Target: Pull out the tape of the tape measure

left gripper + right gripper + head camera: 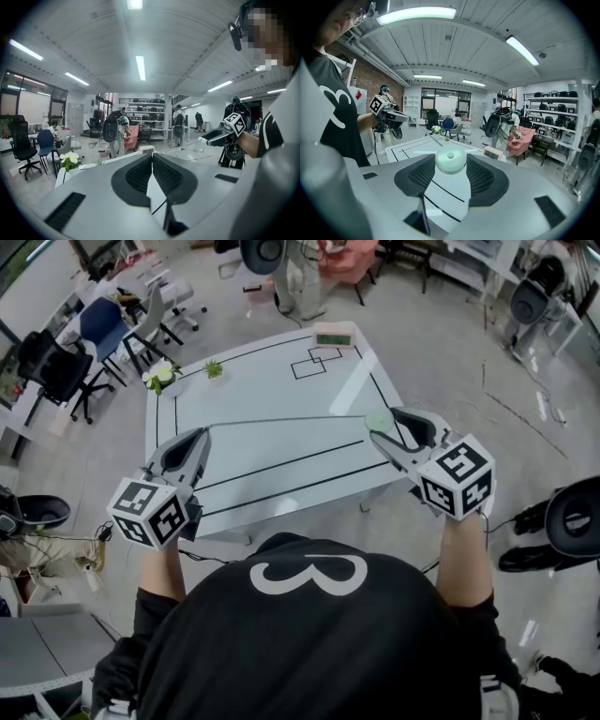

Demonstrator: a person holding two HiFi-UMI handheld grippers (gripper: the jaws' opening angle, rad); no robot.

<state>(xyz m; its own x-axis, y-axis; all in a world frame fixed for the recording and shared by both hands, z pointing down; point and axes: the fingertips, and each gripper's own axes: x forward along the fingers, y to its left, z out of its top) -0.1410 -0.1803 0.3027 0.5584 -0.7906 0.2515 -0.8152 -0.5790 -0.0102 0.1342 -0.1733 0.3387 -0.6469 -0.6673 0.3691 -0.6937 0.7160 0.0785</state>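
A round pale green tape measure (379,419) sits between the jaws of my right gripper (382,427), which is shut on its case above the table's right side. In the right gripper view the case (450,160) fills the gap between the jaws. A thin tape (281,420) runs level from it leftwards to my left gripper (201,437). That gripper is shut on the tape's end above the table's left side. In the left gripper view the jaws (151,158) meet with no gap, and the right gripper (211,137) shows far off at the right.
Below both grippers stands a white table (281,381) marked with black lines. A small white device (334,337) lies at its far edge, and a flower pot (161,376) and a small green plant (214,368) at its far left corner. Office chairs (103,329) stand at the left.
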